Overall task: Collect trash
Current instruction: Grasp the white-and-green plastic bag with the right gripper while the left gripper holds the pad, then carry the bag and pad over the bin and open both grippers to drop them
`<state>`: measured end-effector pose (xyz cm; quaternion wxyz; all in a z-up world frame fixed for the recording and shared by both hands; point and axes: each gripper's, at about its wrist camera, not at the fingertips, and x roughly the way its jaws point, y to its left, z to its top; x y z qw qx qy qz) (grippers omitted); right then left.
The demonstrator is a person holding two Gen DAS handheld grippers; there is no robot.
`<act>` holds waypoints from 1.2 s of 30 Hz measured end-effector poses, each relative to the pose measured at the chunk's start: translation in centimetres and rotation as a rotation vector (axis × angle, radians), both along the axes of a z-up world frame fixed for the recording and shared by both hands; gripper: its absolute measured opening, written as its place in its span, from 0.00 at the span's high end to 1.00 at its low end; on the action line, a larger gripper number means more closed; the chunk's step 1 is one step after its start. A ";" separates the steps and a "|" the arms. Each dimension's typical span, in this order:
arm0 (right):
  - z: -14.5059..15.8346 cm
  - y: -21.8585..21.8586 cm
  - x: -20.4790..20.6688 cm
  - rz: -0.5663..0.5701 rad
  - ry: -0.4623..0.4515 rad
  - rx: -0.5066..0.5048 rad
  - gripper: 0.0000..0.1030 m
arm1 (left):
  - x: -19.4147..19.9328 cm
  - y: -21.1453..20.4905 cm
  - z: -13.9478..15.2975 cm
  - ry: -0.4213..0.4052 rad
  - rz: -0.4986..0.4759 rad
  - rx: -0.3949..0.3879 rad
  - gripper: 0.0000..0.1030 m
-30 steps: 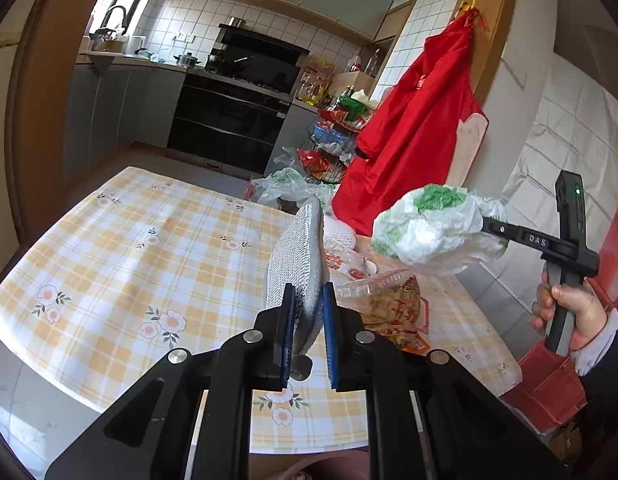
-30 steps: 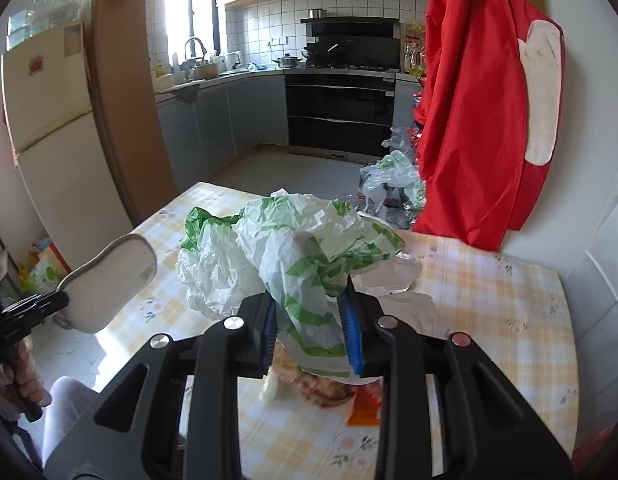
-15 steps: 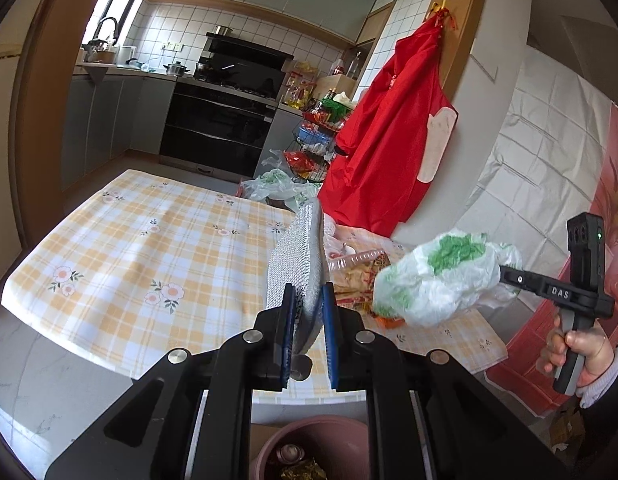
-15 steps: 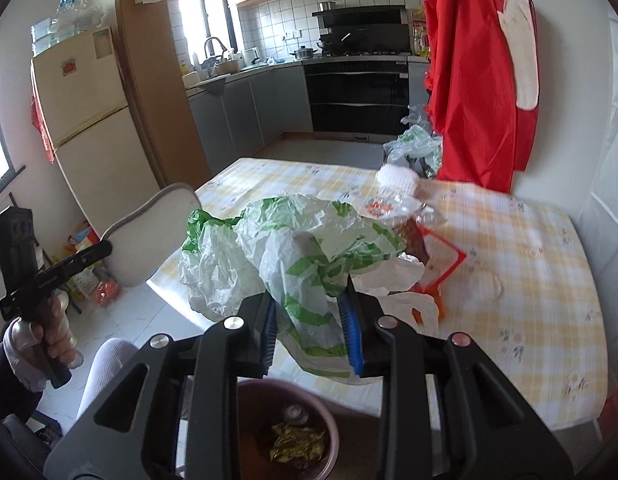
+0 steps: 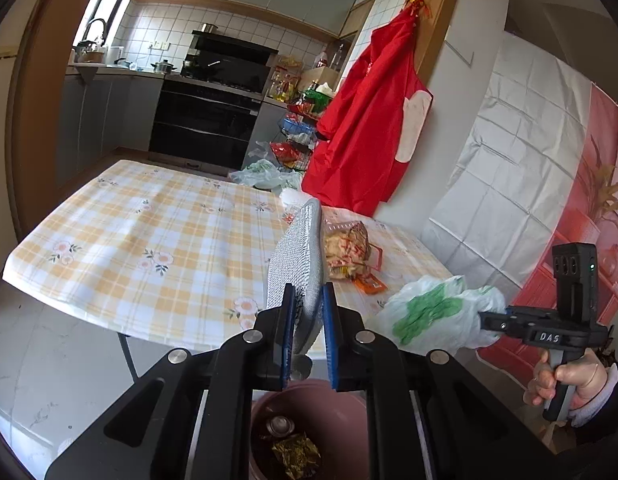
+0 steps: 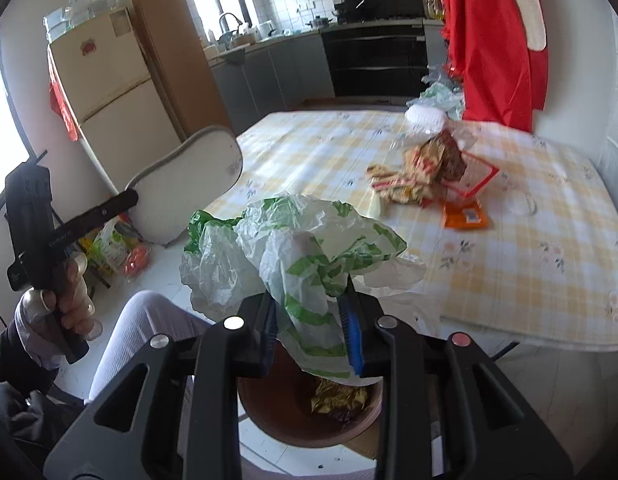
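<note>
My left gripper [image 5: 307, 336] is shut on a grey insole-shaped pad [image 5: 297, 264], held upright off the table's near edge; the pad also shows in the right wrist view [image 6: 189, 184]. My right gripper [image 6: 311, 328] is shut on a crumpled white-and-green plastic bag [image 6: 293, 248], also seen in the left wrist view [image 5: 433, 312]. Both hang above a brownish-pink trash bin [image 5: 309, 432] on the floor, seen in the right wrist view [image 6: 277, 408] with wrappers inside. More trash, snack wrappers [image 6: 425, 168] and an orange packet [image 6: 465, 216], lies on the checked table [image 6: 549, 264].
A white net-wrapped object [image 6: 425, 118] and a green-white bag [image 6: 441, 96] sit at the table's far edge. A red apron [image 5: 369, 128] hangs on the wall. A fridge [image 6: 109, 92] stands at left. The person's leg [image 6: 141, 328] is beside the bin.
Both grippers have drawn back from over the table to beyond its near edge and lowered, so the trash bin has come into view below them. Both grips are unchanged.
</note>
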<state>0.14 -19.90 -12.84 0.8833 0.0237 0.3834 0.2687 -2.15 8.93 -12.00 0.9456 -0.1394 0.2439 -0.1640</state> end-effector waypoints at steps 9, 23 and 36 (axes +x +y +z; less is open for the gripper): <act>-4.5 1.5 -0.3 0.018 0.141 0.032 0.71 | -1.2 0.7 -0.1 0.001 0.011 -0.005 0.87; -6.8 2.3 1.3 0.000 0.185 0.036 0.35 | -0.2 -0.7 -1.3 0.037 -0.032 0.004 0.88; -4.0 -2.3 2.1 -0.193 0.060 -0.024 0.09 | 0.1 -4.6 -2.3 0.076 -0.176 0.033 0.88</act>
